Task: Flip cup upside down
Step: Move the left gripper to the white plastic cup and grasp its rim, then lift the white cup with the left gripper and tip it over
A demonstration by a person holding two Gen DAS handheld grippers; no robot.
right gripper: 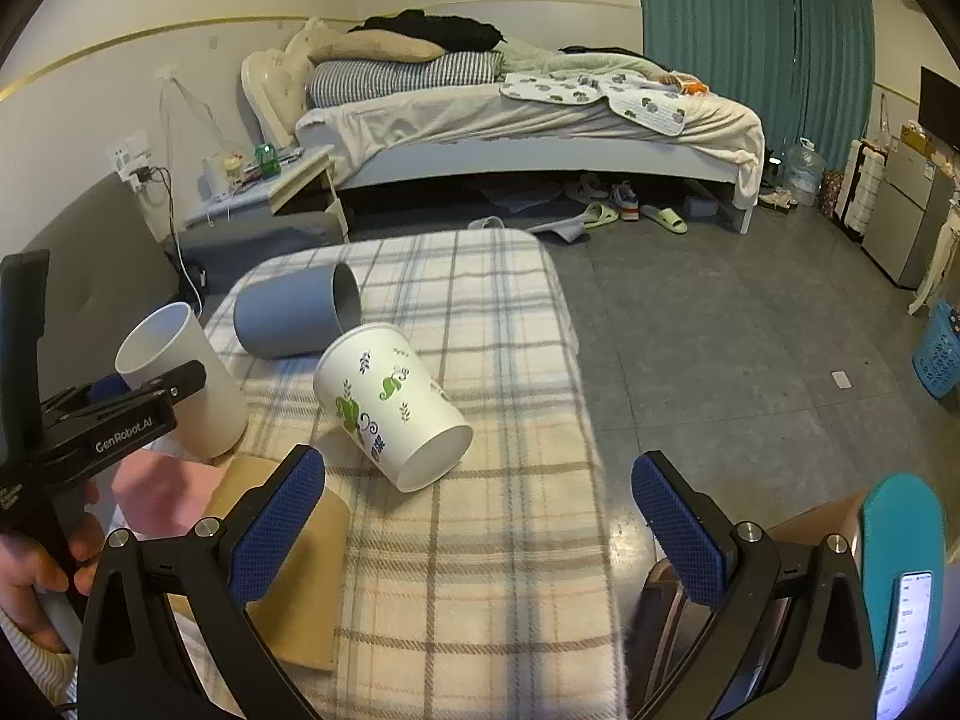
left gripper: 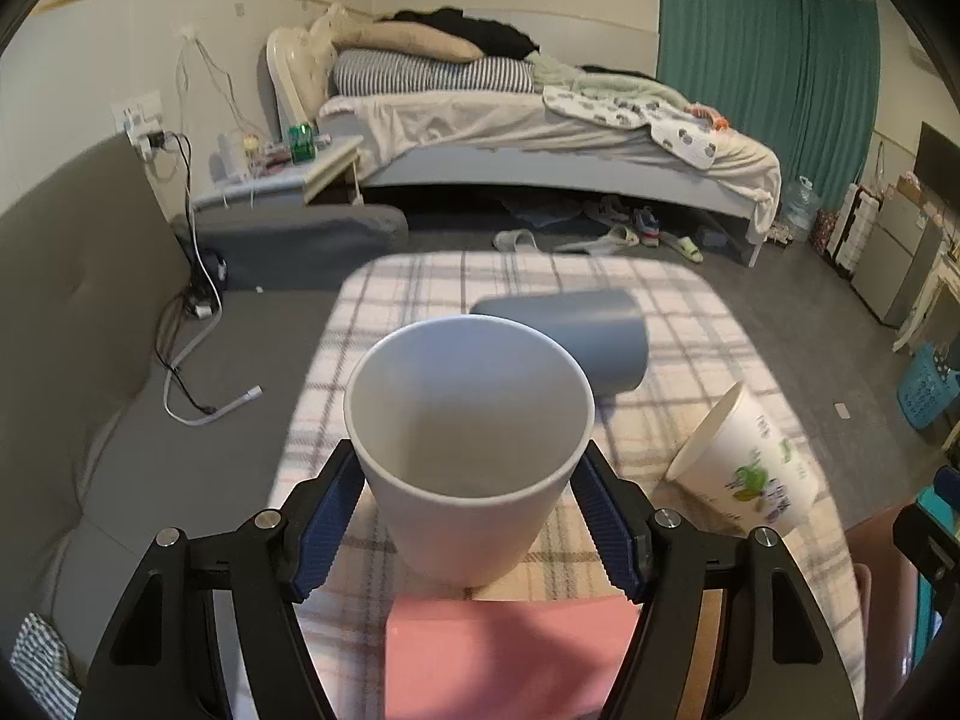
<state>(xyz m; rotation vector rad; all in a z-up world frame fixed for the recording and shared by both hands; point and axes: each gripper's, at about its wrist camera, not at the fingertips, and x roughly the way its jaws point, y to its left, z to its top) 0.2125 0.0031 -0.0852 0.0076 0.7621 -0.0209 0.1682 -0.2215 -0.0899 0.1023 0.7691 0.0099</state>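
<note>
We have the white cup [left gripper: 471, 450] mouth-up between the blue pads of our left tongs [left gripper: 468, 516], which close against its sides near the worktop's [right gripper: 480, 540] near-left corner. Its base sits by a pink sheet [left gripper: 510, 654] and a brown card [right gripper: 288, 588]. Behind it a grey cup [right gripper: 288, 312] lies on its side toward the far-left corner. A printed paper cup [right gripper: 390, 402] lies tipped near the middle, mouth toward us. Our right tongs [right gripper: 480, 534] hang wide apart, gripping nothing, over the checked cloth at the near edge. Past the right edge lies bare grey floor [right gripper: 750, 360], and beyond the far edge a bed [right gripper: 540, 120].
</note>
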